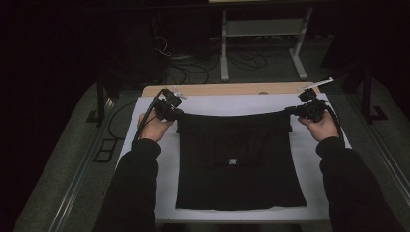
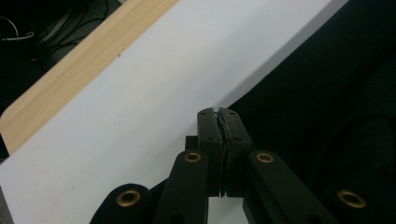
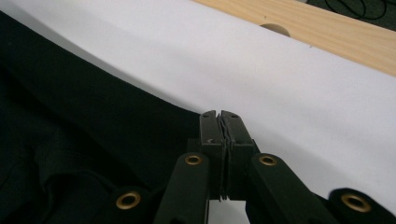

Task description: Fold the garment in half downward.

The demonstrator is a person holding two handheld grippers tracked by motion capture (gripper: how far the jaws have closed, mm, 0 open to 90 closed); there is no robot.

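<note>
A black garment lies spread flat on the white sheet that covers the table, its near hem close to the table's front edge and a small pale label near its middle. Farther back, the left gripper is clenched on the garment's far left corner, and the right gripper is clenched on the far right corner. The cloth edge between them runs in a shallow sag and seems slightly raised off the sheet, though the dim light makes that hard to judge. Beyond the sheet shows a strip of bare wood along the table's far edge.
</note>
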